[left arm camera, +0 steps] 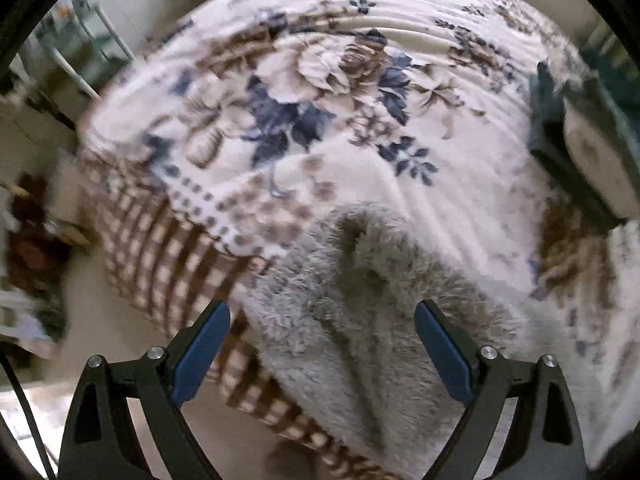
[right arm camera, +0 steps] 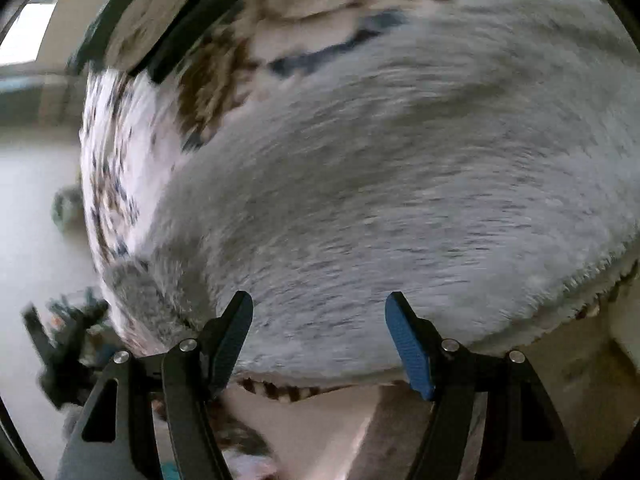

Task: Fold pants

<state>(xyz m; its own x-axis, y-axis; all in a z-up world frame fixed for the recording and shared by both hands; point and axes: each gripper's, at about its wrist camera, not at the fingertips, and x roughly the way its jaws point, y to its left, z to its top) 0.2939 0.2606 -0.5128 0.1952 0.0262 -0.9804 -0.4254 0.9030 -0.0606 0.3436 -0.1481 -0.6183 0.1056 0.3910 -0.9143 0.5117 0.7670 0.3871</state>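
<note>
Fluffy grey pants (left arm camera: 360,300) lie on the floral bedspread (left arm camera: 320,92) near the bed's edge, with a fold or opening at their top. My left gripper (left arm camera: 323,308) hovers above them, open, its blue pads (left arm camera: 204,348) wide apart and gripping nothing. In the right wrist view the grey pants (right arm camera: 400,180) fill most of the blurred picture, spread over the bed. My right gripper (right arm camera: 319,300) is open over their near hem, and its pads (right arm camera: 408,344) press on nothing.
The bedspread's brown checked border (left arm camera: 160,248) hangs over the bed edge, with pale floor (left arm camera: 120,320) below. A dark object with a white face (left arm camera: 580,152) sits at the bed's right. A blurred black object (right arm camera: 60,352) is on the floor side.
</note>
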